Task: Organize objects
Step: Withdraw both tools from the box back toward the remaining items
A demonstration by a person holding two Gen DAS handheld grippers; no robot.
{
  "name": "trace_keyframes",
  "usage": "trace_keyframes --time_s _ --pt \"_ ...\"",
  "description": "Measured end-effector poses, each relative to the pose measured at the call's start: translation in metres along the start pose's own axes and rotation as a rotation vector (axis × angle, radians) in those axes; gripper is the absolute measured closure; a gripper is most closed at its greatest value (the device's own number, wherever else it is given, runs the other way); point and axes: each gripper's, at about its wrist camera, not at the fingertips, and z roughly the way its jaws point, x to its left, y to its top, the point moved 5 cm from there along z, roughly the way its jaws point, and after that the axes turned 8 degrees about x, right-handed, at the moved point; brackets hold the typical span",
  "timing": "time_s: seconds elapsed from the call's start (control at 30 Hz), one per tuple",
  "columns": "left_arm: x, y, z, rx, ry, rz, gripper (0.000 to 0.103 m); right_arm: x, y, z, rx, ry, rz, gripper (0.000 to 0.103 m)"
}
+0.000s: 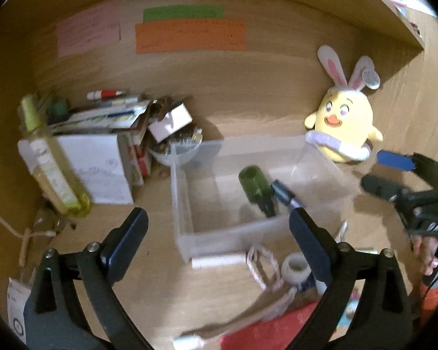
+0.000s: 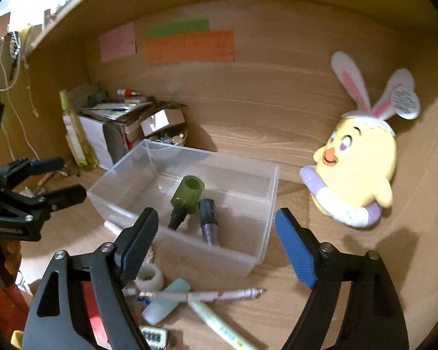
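Both grippers are spread wide and grasp nothing. On the left, the left gripper (image 1: pixel 219 227) hovers over a wooden desk (image 1: pixel 242 110), its two dark fingers (image 1: pixel 128 233) straddling the near wall of a clear plastic bin (image 1: pixel 189 204).

Far left, a tall yellow-green bottle (image 1: pixel 52 169) leans against a white box (image 1: pixel 99 169) topped with stacked papers and a red-and-white marker (image 1: pixel 105 94). Just right of that pile, a small bowl of odds and ends (image 1: pixel 178 143) sits touching the bin's back left corner.

Centre: the bin stands on the desk, open at the top. Inside it lie a small green bottle (image 2: pixel 187 197) with a dark cap, tilted on its side, and just beside it on the right a dark tube with a purple tip (image 2: pixel 208 218).

In front of the bin, loose on the desk, are a roll of white tape (image 2: pixel 150 277), a pale blue eraser-like block (image 2: pixel 166 300), a pinkish mechanical pencil (image 2: pixel 201 294) lying across it, and a pale green highlighter pen (image 2: pixel 219 323).

Right of centre, the right gripper (image 2: pixel 216 233) hangs above the bin's near right corner, blue pads (image 2: pixel 295 250) well apart.

Far right, a yellow chick plush with bunny ears (image 2: pixel 356 163) leans against the back panel, near the bin but apart from it. Pink, green and orange paper notes (image 2: pixel 189 46) are stuck on the panel above.
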Motion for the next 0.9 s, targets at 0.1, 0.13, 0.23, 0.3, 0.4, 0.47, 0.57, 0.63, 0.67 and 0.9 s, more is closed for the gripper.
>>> trace_keyframes --time_s 0.1,0.13,0.23,0.3,0.4,0.47,0.57,0.63,0.67,0.9 --pt "-0.001 -0.02 -0.001 0.024 0.011 0.006 0.004 0.001 -0.016 -0.01 -0.004 0.013 0.009 0.023" --pt "-0.001 -0.029 0.0 0.036 0.014 0.01 0.004 0.001 -0.022 -0.013 -0.003 0.017 0.009 0.023" --pt "-0.004 -0.05 0.005 0.074 0.011 0.014 0.004 0.004 -0.043 -0.018 0.009 0.032 0.014 0.023" --pt "-0.005 -0.062 0.01 0.102 0.009 0.014 0.004 0.008 -0.057 -0.018 0.026 0.05 0.018 0.023" --pt "-0.001 -0.08 0.017 0.142 0.007 0.002 0.004 0.015 -0.077 -0.017 0.05 0.069 0.021 0.023" --pt "0.004 -0.092 0.02 0.166 0.0 -0.011 0.004 0.02 -0.09 -0.017 0.062 0.072 0.014 0.023" --pt "0.01 -0.105 0.024 0.187 0.001 -0.018 0.004 0.027 -0.106 -0.017 0.081 0.076 -0.006 0.023" --pt "0.013 -0.112 0.026 0.194 -0.001 -0.018 0.004 0.032 -0.115 -0.015 0.099 0.092 -0.015 0.022" --pt "0.015 -0.114 0.027 0.198 -0.004 -0.021 0.005 0.035 -0.121 -0.013 0.116 0.101 -0.021 0.022" --pt "0.029 -0.127 0.043 0.244 -0.035 -0.065 0.03 0.05 -0.148 0.006 0.197 0.127 -0.047 0.022"
